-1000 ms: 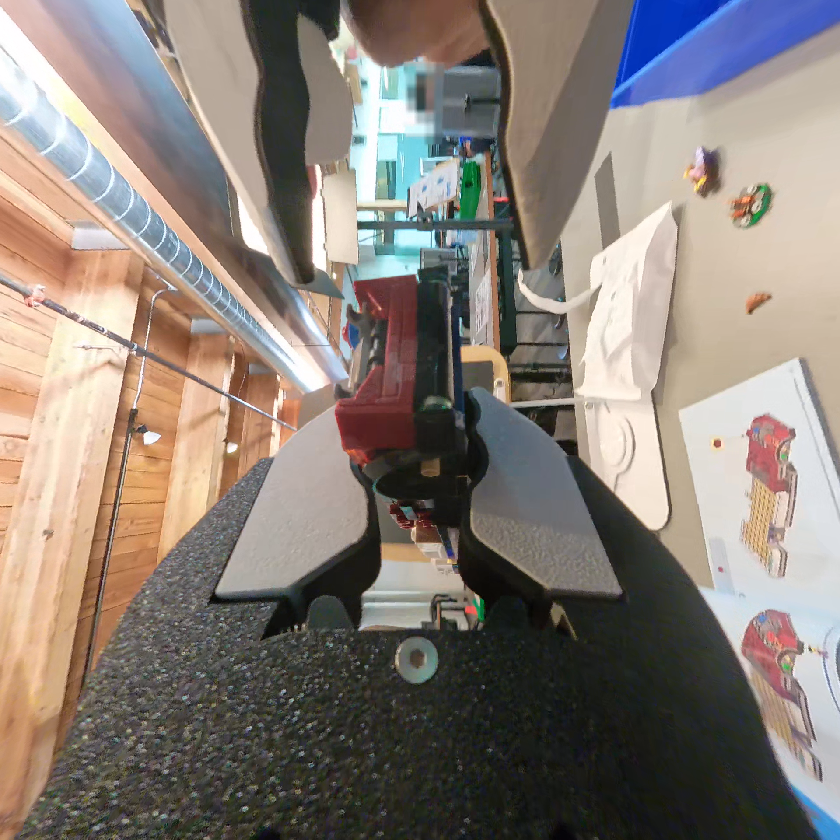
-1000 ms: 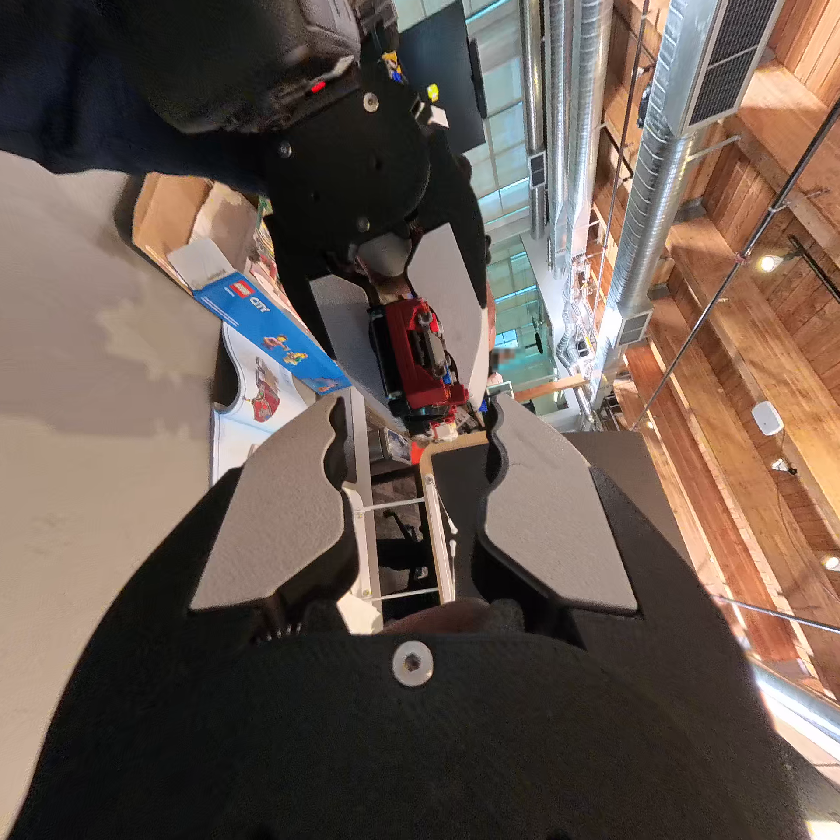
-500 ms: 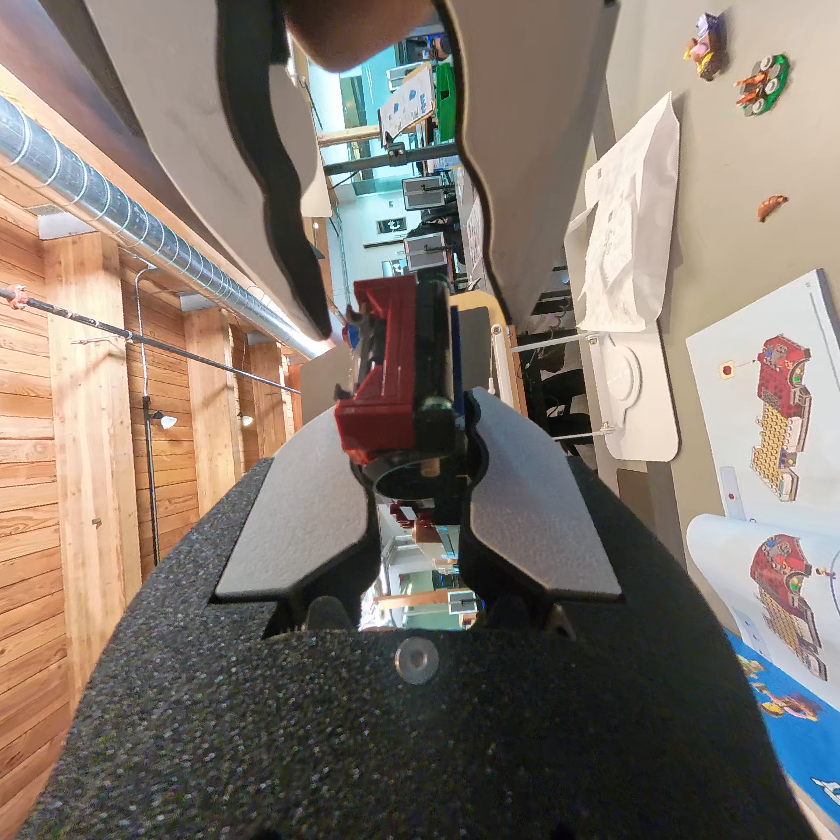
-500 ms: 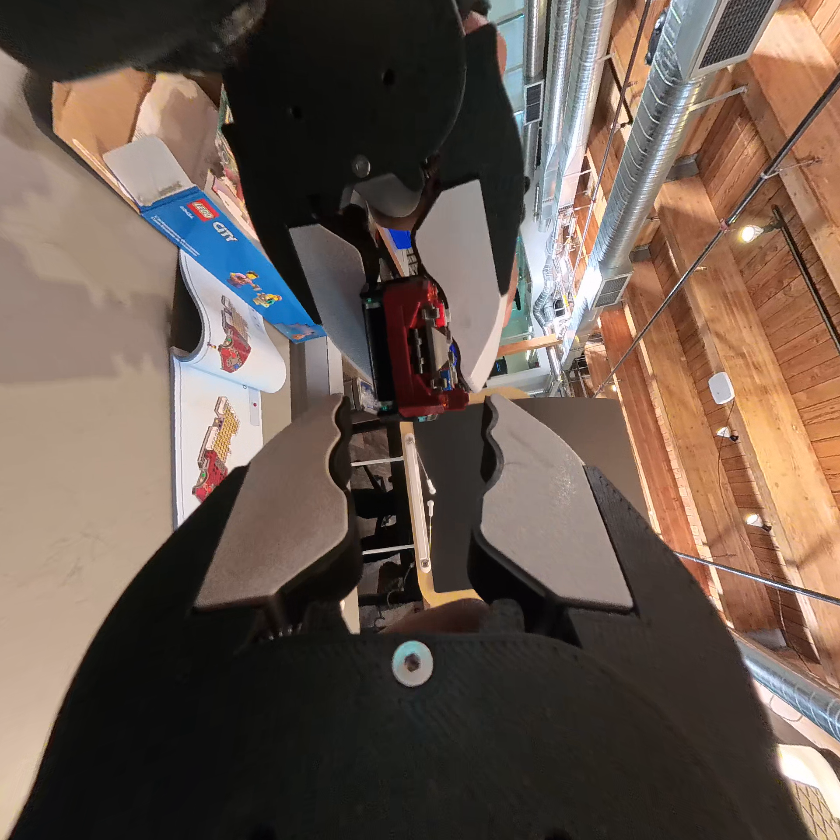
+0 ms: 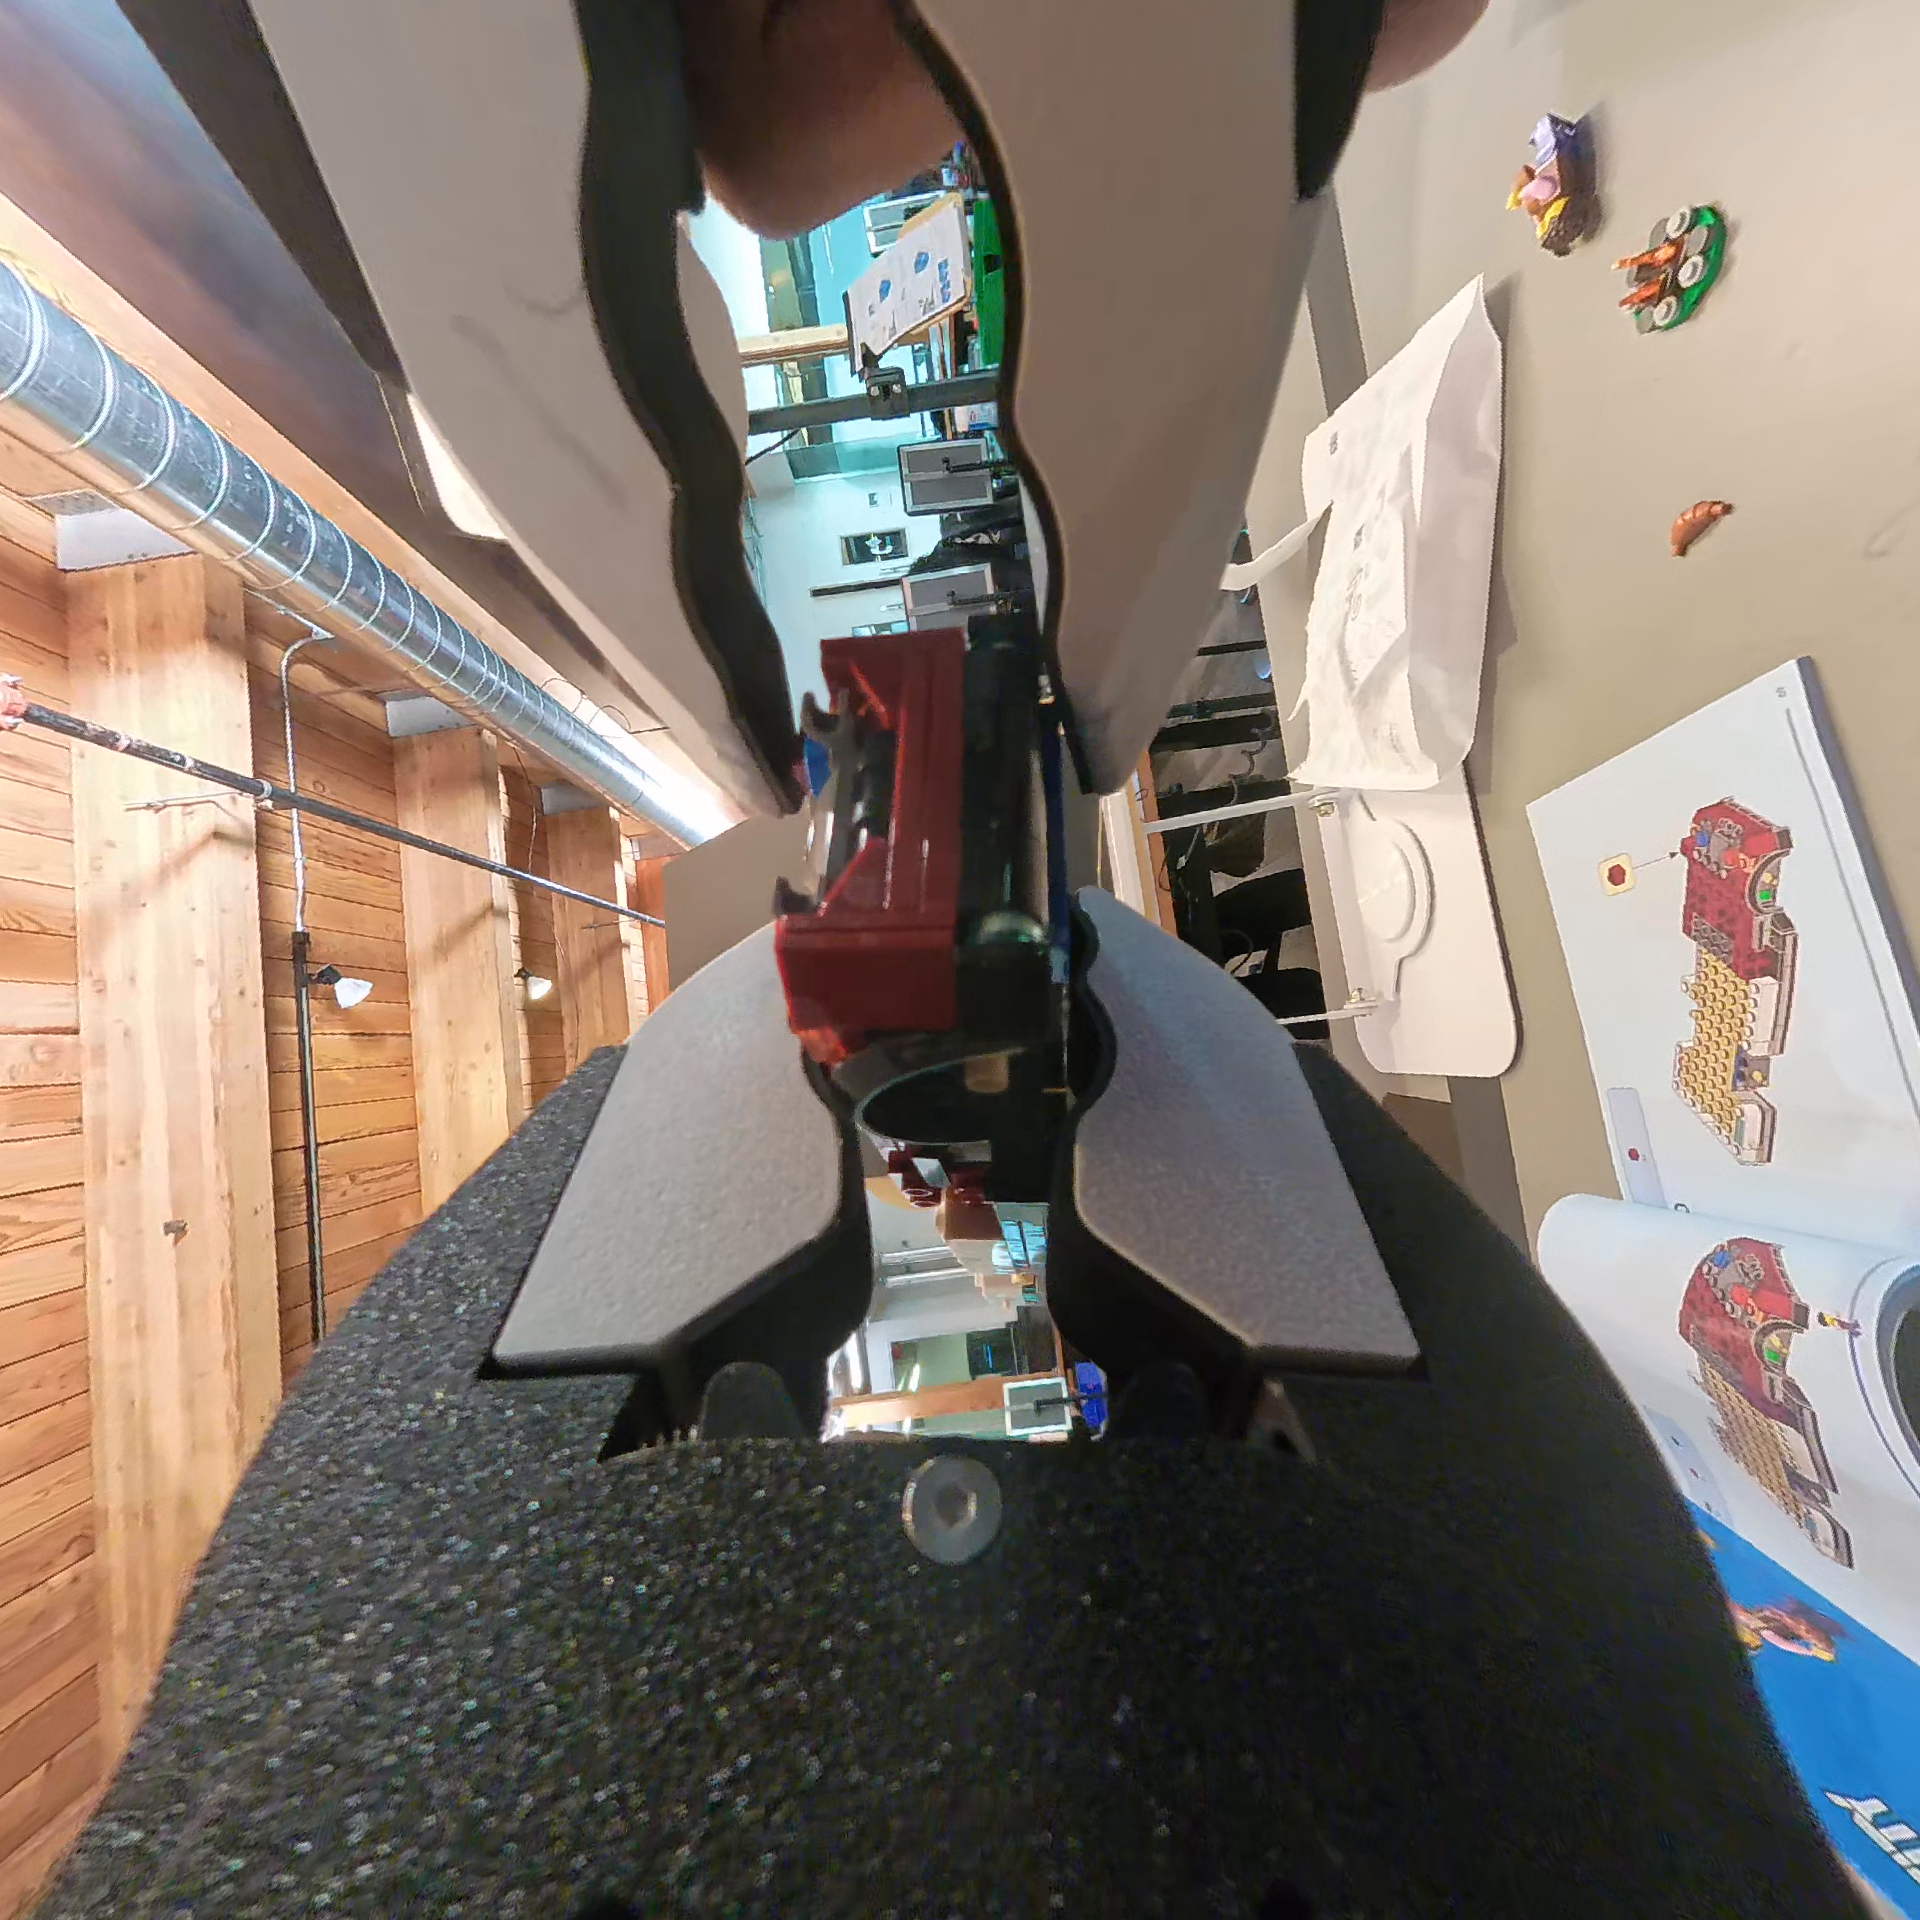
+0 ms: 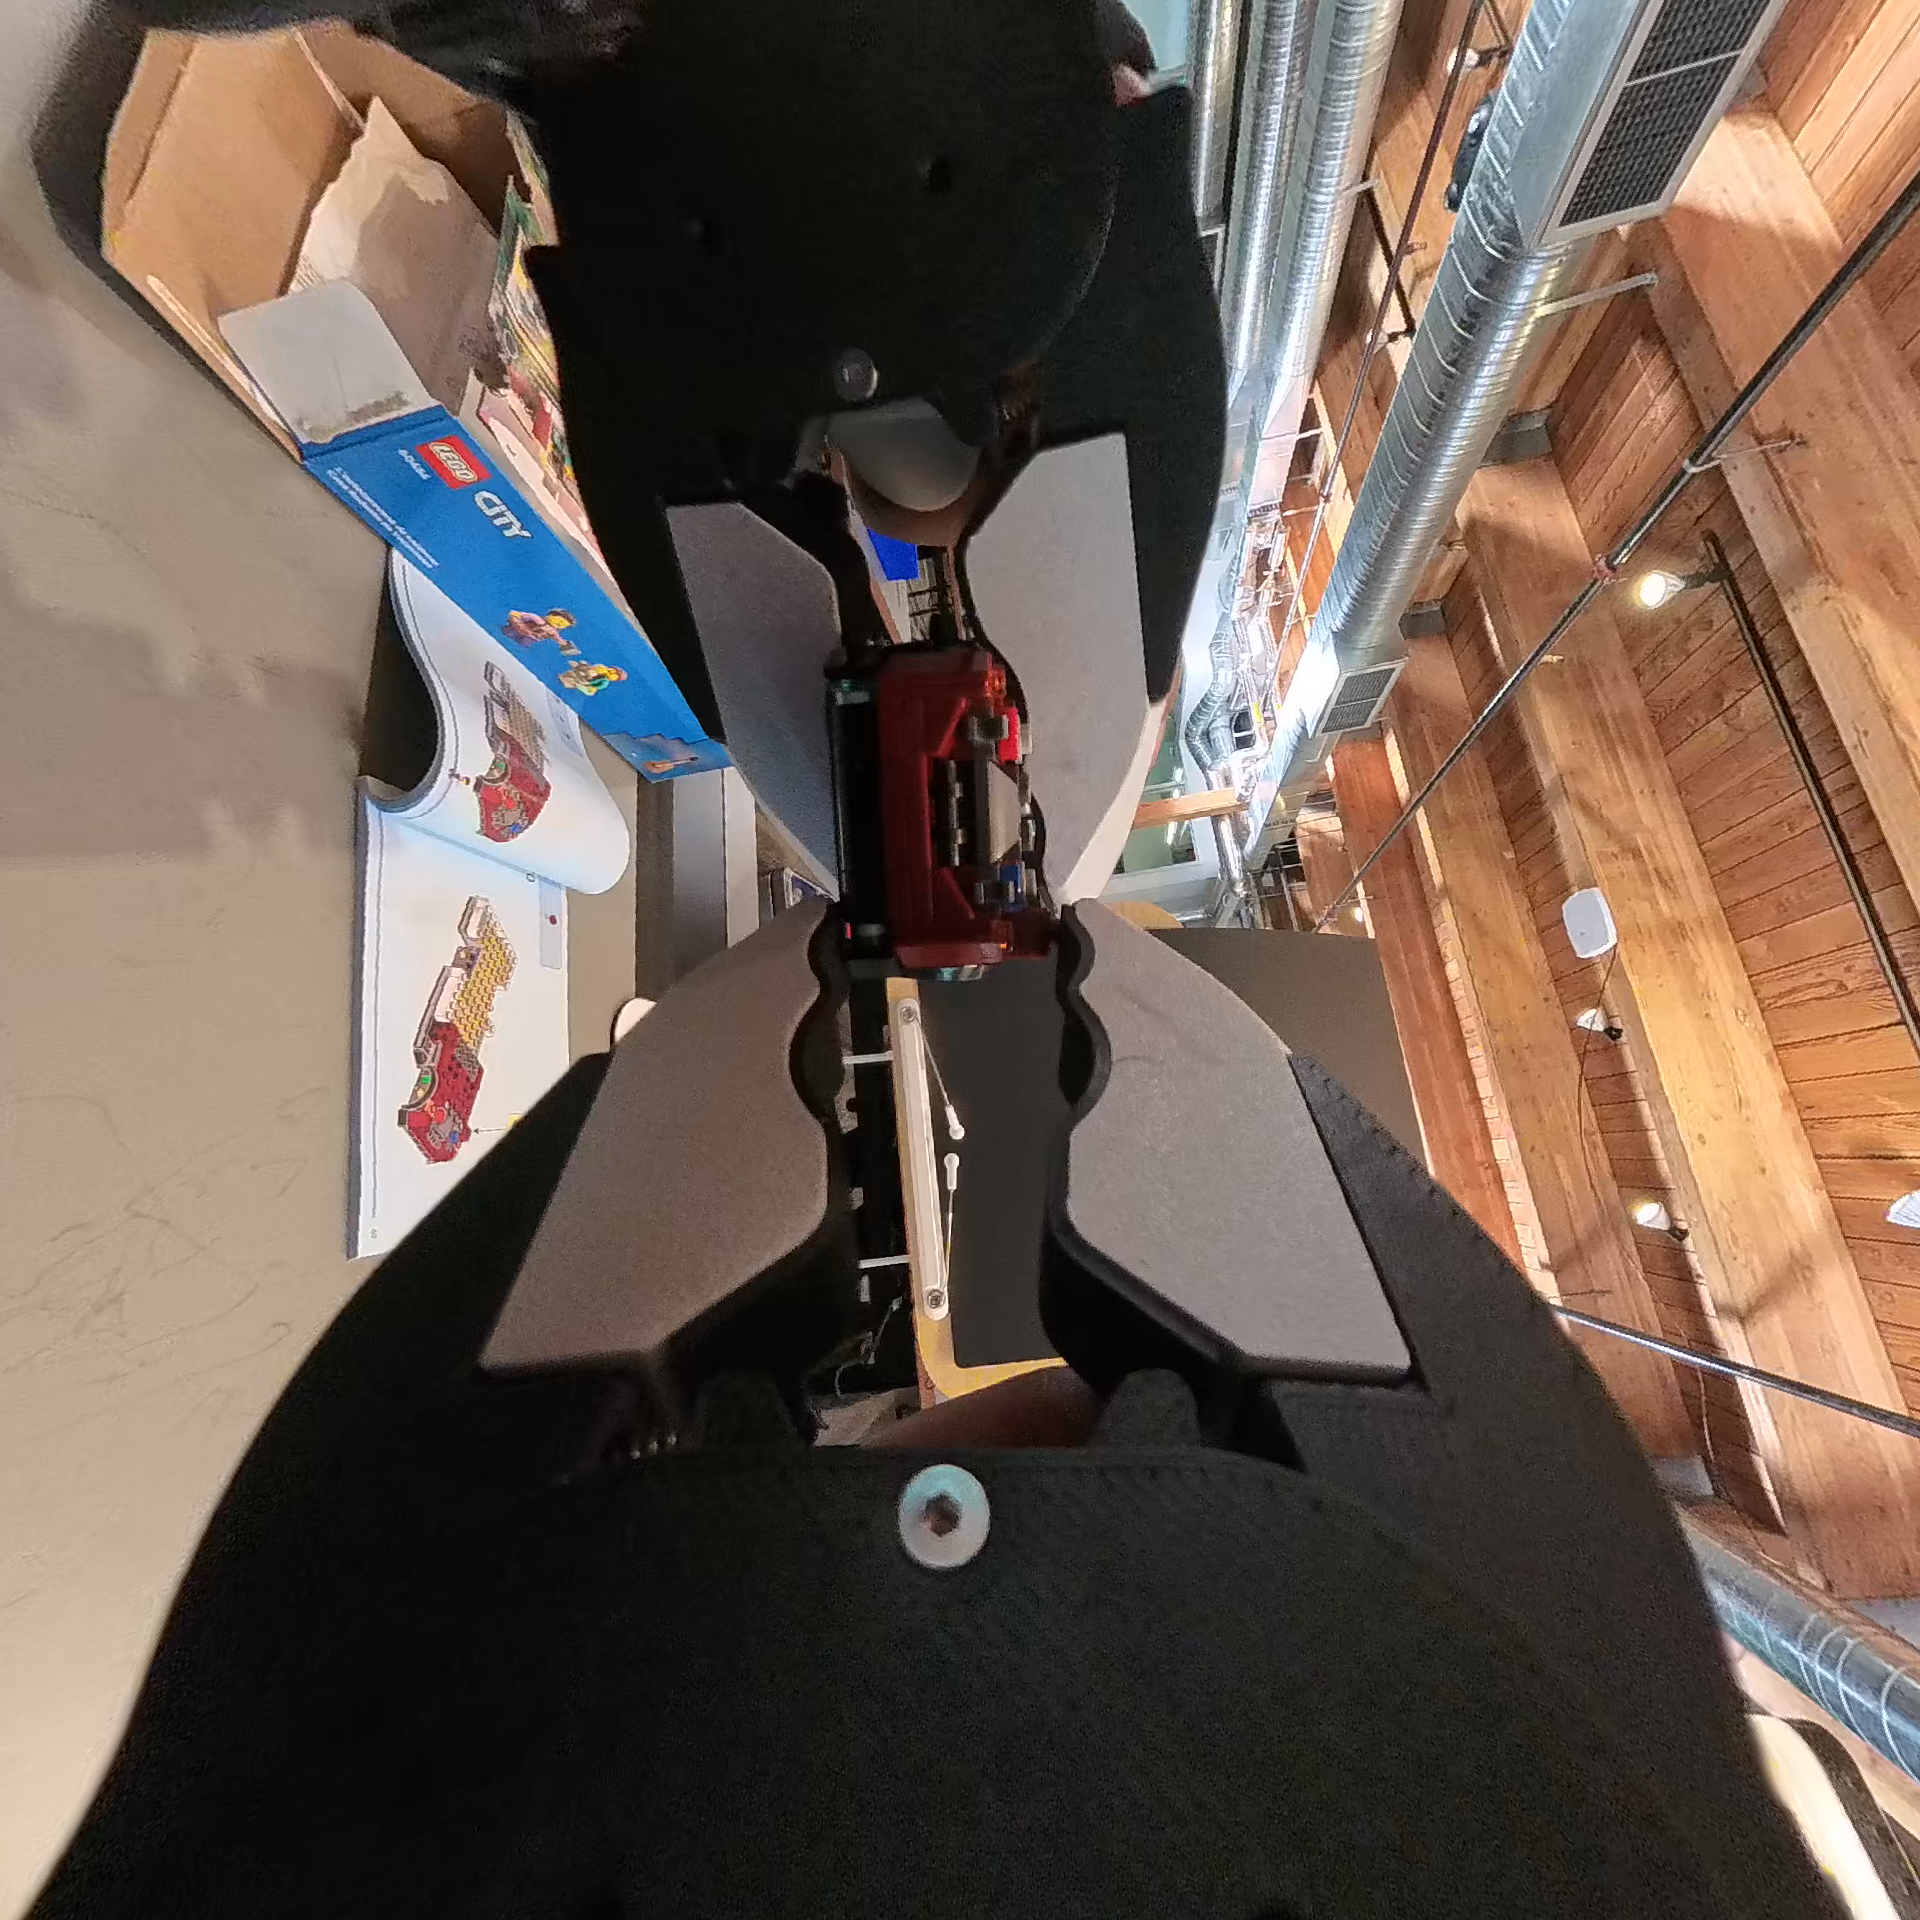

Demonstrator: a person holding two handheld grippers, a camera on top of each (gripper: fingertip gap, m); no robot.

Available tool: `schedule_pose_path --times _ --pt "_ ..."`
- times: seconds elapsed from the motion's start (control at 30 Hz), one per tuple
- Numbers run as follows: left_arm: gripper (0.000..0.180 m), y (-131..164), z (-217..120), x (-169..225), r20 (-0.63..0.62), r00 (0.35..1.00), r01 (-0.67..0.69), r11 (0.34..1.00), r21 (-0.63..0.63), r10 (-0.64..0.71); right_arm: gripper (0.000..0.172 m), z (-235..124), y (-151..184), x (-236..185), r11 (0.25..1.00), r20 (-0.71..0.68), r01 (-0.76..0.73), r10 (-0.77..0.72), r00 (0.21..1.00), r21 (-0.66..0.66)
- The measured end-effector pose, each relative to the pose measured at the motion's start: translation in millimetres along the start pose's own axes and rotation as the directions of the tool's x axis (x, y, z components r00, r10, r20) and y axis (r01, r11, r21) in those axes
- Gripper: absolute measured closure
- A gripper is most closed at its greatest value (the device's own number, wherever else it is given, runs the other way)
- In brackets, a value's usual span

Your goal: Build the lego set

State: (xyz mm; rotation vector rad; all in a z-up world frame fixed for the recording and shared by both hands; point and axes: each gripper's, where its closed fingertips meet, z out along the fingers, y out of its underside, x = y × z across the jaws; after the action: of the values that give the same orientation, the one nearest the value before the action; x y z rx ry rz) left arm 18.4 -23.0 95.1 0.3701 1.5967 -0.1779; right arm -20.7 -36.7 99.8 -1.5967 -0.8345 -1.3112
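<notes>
**Brick model held between two tools, mid-air**

Left tool (image 5: 951, 997) is closed on one end of the red-and-black brick model (image 5: 914, 831); both pads press against it, model held clear of the table (image 5: 1714, 540). Right tool (image 6: 940, 940) is narrowed onto the opposite end of the same model (image 6: 935, 800), fingertips touching its sides; judged a grip, though contact is only at the very tips. The two tools face each other with the model bridging between them.

Step in hand, as a judgement: a two-tool hold on the model, a handover or a reorientation.

Count on the table: one open instruction booklet (image 5: 1725, 935), one blue box (image 6: 499, 561), one white paper bag (image 5: 1392, 540), three small loose brick pieces (image 5: 1673, 265). One model, two tools.
</notes>
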Motion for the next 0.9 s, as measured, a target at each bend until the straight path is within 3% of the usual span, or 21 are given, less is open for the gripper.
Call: schedule_pose_path --times 0.37,0.9 --pt "0.144 1.6 1.2 0.5 -0.021 0.998 0.059 0.998 0.005 -0.059 0.134 0.3 0.6 2.5 1.0 -0.01 0.005 -0.005 1.0 -0.003" --pt "0.144 0.4 6.1 5.2 -0.034 0.999 0.041 0.999 -0.004 -0.041 0.135 1.3 6.5 -2.6 1.0 0.022 0.017 -0.017 1.0 -0.01"
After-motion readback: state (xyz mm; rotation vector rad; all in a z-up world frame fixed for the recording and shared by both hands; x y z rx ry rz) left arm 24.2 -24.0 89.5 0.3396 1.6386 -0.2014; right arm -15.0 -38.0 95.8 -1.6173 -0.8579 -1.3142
